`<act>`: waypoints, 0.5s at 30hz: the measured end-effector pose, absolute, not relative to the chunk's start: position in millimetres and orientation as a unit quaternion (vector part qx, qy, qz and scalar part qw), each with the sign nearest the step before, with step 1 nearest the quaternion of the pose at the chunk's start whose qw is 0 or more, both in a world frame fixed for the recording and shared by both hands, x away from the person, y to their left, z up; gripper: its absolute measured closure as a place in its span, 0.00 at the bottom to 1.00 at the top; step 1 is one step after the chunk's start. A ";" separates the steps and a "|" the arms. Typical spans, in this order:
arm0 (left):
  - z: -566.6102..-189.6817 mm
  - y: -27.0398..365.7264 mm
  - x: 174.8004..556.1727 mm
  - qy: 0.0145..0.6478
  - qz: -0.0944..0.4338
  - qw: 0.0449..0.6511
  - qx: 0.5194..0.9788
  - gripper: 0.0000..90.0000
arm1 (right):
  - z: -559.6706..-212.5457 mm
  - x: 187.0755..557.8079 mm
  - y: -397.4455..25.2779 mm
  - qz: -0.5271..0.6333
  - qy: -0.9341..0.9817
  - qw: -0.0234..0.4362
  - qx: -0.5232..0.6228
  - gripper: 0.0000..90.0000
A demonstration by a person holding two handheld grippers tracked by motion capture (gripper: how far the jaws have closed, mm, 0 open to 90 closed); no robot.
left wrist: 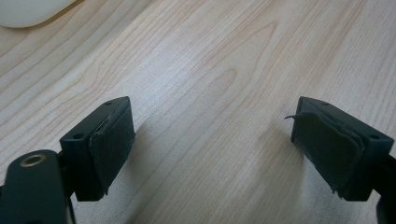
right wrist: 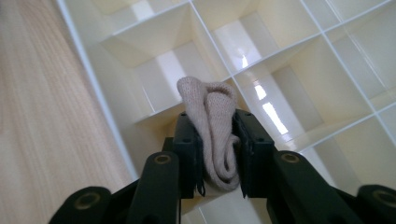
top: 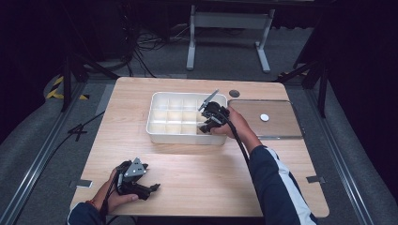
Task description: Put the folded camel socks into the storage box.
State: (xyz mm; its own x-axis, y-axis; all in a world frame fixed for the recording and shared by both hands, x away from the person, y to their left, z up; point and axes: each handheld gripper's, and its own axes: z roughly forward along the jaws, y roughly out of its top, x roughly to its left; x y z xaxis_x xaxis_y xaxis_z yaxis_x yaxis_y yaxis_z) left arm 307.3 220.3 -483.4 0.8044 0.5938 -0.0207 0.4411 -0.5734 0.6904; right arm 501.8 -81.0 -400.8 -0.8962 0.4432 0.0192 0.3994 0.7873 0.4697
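A white box (top: 159, 133) divided into several compartments stands on the middle of the wooden table (top: 197, 164). My right gripper (top: 206, 123) hangs over the box's near right corner, shut on a folded beige knit cloth (right wrist: 215, 126). In the right gripper view the cloth bulges up from between the two jaws, above a corner compartment (right wrist: 154, 79) of the box. My left gripper (top: 152, 188) rests low at the table's near left, held in a hand. Its jaws stand wide apart with bare wood between the pads (left wrist: 112, 147).
A flat clear lid or tray (top: 277, 129) lies to the right of the box, with a small white disc (top: 264, 117) on it. A dark round spot (top: 234, 93) sits on the table behind it. A white frame stand (top: 225, 21) rises beyond the table.
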 end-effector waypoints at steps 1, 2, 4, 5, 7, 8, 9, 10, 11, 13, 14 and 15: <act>-483.4 220.3 307.3 0.294 0.107 0.356 0.880 0.15 | -404.5 502.5 -79.8 0.237 0.944 0.047 0.227 0.82; -483.3 220.3 307.3 0.294 0.107 0.356 0.881 0.15 | -408.3 503.4 -78.7 0.236 0.944 0.042 0.227 0.83; -483.3 220.3 307.3 0.294 0.107 0.356 0.881 0.15 | -411.9 505.7 -77.2 0.235 0.943 0.035 0.233 0.83; -483.3 220.3 307.3 0.294 0.107 0.356 0.881 0.15 | -412.2 507.3 -77.4 0.233 0.944 0.031 0.233 0.84; -483.4 220.3 307.3 0.294 0.107 0.356 0.880 0.15 | -413.1 507.9 -74.9 0.222 0.947 0.027 0.233 0.84; -483.4 220.3 307.3 0.294 0.107 0.356 0.880 0.15 | -414.2 507.8 -73.2 0.216 0.948 0.026 0.233 0.84; -483.4 220.3 307.3 0.294 0.107 0.356 0.880 0.15 | -415.4 508.4 -72.3 0.213 0.948 0.024 0.235 0.85; -483.4 220.3 307.3 0.294 0.107 0.356 0.880 0.15 | -416.7 509.5 -71.8 0.210 0.948 0.021 0.239 0.85; -483.4 220.3 307.3 0.294 0.107 0.356 0.880 0.15 | -417.1 510.5 -71.8 0.208 0.947 0.015 0.245 0.85; -483.4 220.3 307.3 0.294 0.107 0.356 0.880 0.15 | -418.6 512.5 -71.5 0.204 0.946 0.012 0.251 0.85; -483.4 220.3 307.3 0.294 0.107 0.356 0.880 0.15 | -418.9 512.2 -71.1 0.202 0.946 0.010 0.255 0.85; -483.4 220.3 307.2 0.293 0.108 0.356 0.881 0.15 | -419.0 512.4 -71.1 0.199 0.946 0.010 0.256 0.85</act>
State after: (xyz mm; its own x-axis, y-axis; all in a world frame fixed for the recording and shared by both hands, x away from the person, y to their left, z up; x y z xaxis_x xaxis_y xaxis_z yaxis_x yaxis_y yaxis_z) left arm 307.2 220.3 -483.4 0.8047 0.5934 -0.0195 0.4402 -0.5744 0.6901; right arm 512.4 -71.1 -419.0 -0.8684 0.4887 0.0833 0.4810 0.7898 0.3805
